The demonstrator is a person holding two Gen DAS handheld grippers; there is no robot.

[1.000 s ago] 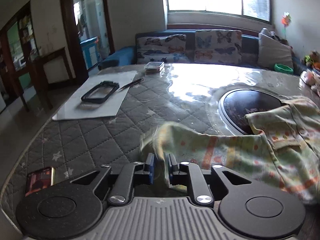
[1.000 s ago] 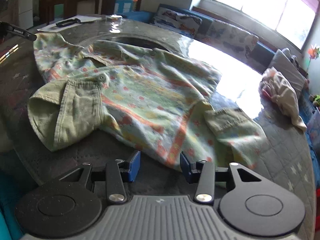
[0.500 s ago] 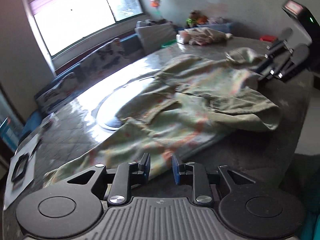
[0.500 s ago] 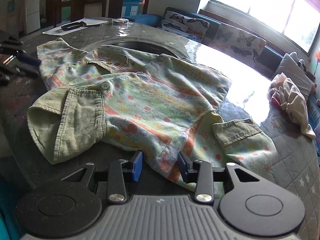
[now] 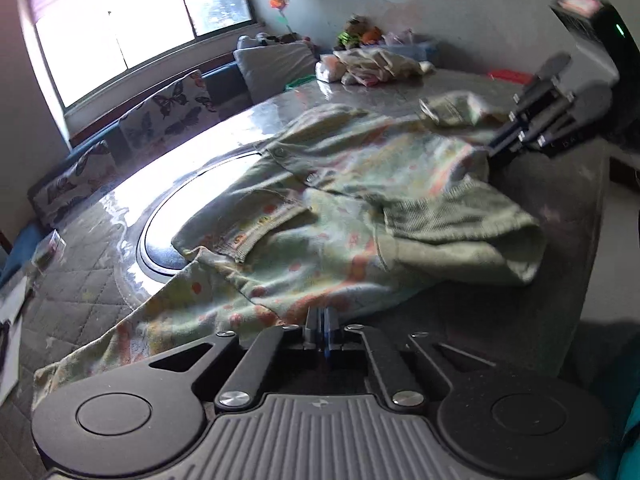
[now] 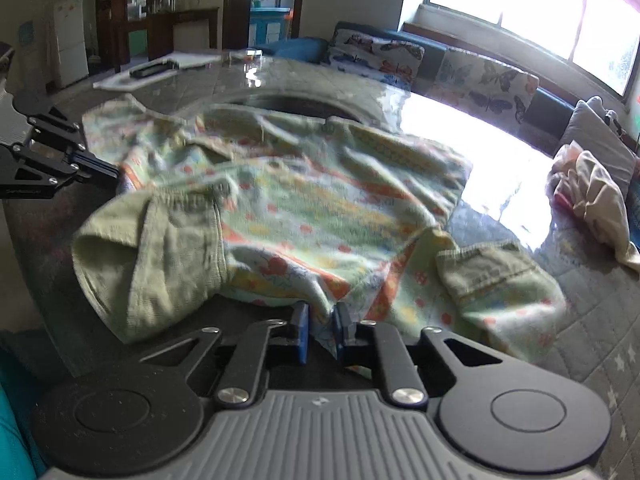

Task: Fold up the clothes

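Both tools pinch the near hem of the green floral corduroy-trimmed shirt (image 6: 304, 216): left tool (image 5: 322, 326) clamped tight, right tool (image 6: 320, 330) w/ cloth between fingers. Shirt's spread at desk (image 6: 592, 320) edge, no fold made yet.

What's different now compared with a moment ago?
Both claws closed: the left claw pinched the shirt's near edge, and the right claw narrowed onto its hem, cloth between its fingers. The shirt stays spread on the table.

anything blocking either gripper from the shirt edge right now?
Nothing visible. The left gripper is shut at the near edge of the shirt; whether cloth is pinched can't be told. The right gripper has the shirt hem between its fingers. The clothes pile lies apart, far across the table.
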